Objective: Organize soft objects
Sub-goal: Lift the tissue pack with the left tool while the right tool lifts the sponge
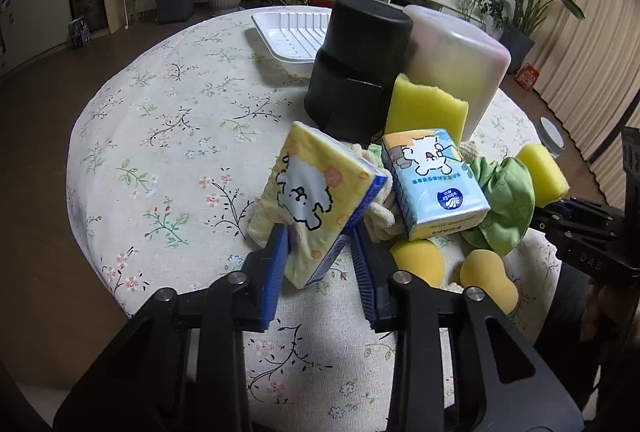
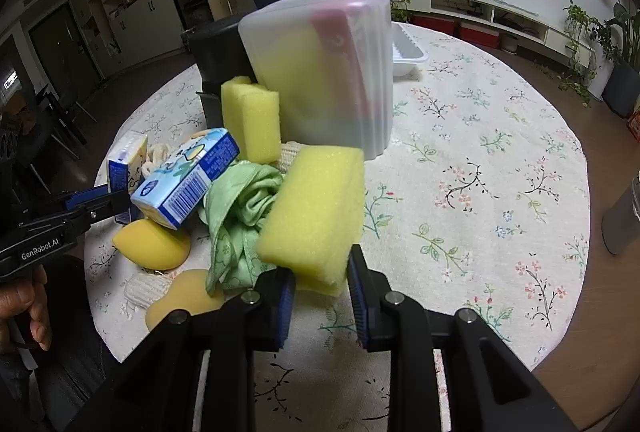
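Yellow tissue pack (image 1: 316, 200) was clamped in your left gripper (image 1: 320, 256), yellow sponge (image 2: 316, 216) in your right gripper (image 2: 320, 284); lifting toward a container probably came next.

Left claw (image 1: 320, 252) clamped on yellow tissue pack (image 1: 316, 192), pack tilted, blue pads pressing both sides. Blue tissue pack (image 1: 434, 184) just beside it, atop green cloth (image 1: 506, 200). Black container (image 1: 356, 64) and frosted bin (image 1: 456, 60) behind. Right claw (image 1: 540, 210) grips yellow sponge (image 1: 544, 170). Floral counter (image 1: 160, 160).
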`<state>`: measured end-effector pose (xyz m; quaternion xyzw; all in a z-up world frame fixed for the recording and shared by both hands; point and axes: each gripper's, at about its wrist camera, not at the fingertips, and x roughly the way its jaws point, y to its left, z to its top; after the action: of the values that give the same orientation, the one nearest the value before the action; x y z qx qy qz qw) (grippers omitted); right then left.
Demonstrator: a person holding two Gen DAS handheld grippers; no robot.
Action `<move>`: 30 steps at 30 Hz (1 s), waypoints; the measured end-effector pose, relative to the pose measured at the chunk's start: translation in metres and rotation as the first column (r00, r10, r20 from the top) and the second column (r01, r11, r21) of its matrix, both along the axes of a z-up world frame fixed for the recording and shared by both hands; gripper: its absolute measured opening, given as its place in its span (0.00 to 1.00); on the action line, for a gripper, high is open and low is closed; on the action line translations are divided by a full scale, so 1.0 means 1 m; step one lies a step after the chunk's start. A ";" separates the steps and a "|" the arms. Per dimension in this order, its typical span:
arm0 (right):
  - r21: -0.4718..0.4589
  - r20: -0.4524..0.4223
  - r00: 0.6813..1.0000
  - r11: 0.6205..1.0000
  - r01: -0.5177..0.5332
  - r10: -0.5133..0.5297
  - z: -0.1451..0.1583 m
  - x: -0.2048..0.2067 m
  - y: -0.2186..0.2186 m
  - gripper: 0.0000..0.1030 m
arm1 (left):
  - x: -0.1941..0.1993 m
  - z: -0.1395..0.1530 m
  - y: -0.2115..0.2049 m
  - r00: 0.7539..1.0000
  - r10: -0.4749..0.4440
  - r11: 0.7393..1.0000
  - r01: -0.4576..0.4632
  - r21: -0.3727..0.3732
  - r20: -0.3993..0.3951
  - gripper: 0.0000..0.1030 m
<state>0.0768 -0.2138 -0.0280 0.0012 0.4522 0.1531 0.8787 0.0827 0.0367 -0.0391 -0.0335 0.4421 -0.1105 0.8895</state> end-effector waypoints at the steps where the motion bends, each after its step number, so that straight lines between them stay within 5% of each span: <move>1: 0.001 0.000 1.000 1.000 0.000 0.000 0.000 0.000 0.000 0.26 | -0.001 0.001 0.000 1.000 -0.001 1.000 0.001 -0.006 0.002 0.27; 30: 0.003 0.058 0.998 1.000 -0.002 0.002 0.017 -0.011 0.005 0.23 | -0.009 0.013 0.003 0.998 0.001 1.000 0.000 -0.010 0.067 0.18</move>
<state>0.0662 -0.2088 -0.0107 -0.0025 0.4263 0.1546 0.8912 0.0735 0.0401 -0.0263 -0.0344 0.4114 -0.1135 0.9037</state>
